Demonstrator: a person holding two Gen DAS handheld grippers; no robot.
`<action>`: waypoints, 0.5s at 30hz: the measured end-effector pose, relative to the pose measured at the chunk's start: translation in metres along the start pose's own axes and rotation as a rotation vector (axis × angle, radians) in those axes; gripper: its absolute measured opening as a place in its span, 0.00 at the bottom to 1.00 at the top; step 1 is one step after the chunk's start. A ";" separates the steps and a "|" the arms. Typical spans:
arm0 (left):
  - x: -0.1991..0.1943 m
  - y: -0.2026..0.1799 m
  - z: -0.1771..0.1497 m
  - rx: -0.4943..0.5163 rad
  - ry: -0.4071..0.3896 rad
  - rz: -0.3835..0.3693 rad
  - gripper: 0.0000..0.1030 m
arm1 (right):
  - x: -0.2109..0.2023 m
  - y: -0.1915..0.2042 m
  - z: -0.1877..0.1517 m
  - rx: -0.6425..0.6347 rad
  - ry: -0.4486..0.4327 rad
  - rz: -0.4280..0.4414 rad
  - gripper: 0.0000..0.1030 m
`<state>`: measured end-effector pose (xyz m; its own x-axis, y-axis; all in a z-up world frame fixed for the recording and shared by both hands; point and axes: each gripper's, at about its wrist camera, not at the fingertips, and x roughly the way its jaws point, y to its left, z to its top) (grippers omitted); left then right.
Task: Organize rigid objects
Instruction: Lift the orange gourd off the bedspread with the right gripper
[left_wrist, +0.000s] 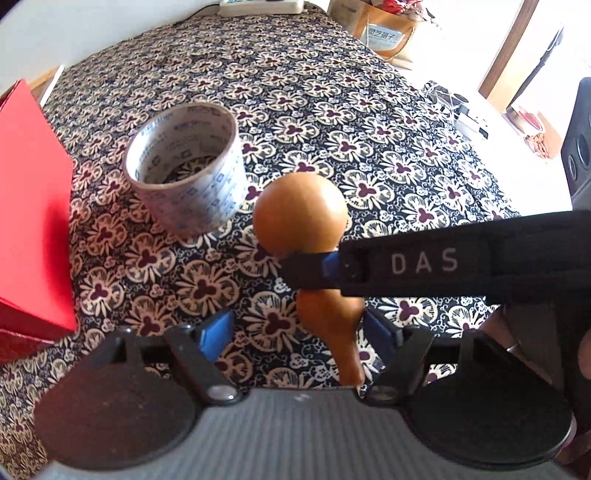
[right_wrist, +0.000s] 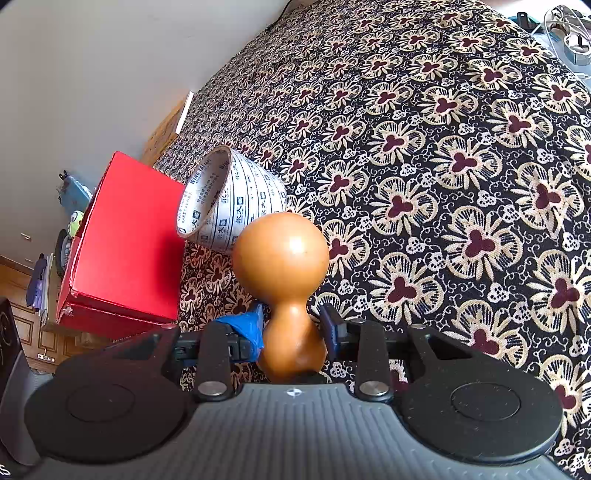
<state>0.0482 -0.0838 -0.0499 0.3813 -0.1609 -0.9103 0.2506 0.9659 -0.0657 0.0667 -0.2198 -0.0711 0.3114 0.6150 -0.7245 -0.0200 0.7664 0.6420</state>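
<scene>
We see the right gripper (right_wrist: 291, 325) pinching a brown wooden gourd (right_wrist: 282, 254) at its narrow waist, one blue-padded finger on each side, the pads pressed against the wood. The gourd's large round end points away from the gripper, above the floral cloth (right_wrist: 461, 166), and its smaller end sits back against the gripper body.

From the left wrist view, the same gourd (left_wrist: 301, 214) crosses the frame, with the right gripper's finger (left_wrist: 314, 269) (marked "DAS" further along its black bar) coming in from the right and lying across the waist. The left gripper (left_wrist: 299, 332) stands spread wide; the gourd's smaller end and stem lie between its blue fingers, close to the right-hand one, though we cannot tell whether that pad touches it.

A roll of clear printed tape (left_wrist: 186, 166) rests flat on the cloth just beyond the gourd, and a red box (left_wrist: 29, 206) stands at the cloth's left edge, near the tape
</scene>
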 end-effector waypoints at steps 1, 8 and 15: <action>0.000 0.000 0.000 -0.001 0.000 -0.003 0.71 | 0.000 0.000 0.000 -0.004 -0.001 0.000 0.15; 0.006 -0.003 0.001 0.011 0.018 -0.014 0.62 | 0.004 0.004 -0.002 -0.016 0.005 0.009 0.15; 0.004 -0.013 -0.005 0.087 0.010 -0.019 0.42 | 0.005 0.007 -0.014 -0.008 0.015 0.031 0.15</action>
<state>0.0417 -0.0964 -0.0545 0.3667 -0.1763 -0.9135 0.3339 0.9414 -0.0476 0.0547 -0.2087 -0.0743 0.2963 0.6408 -0.7082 -0.0365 0.7485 0.6621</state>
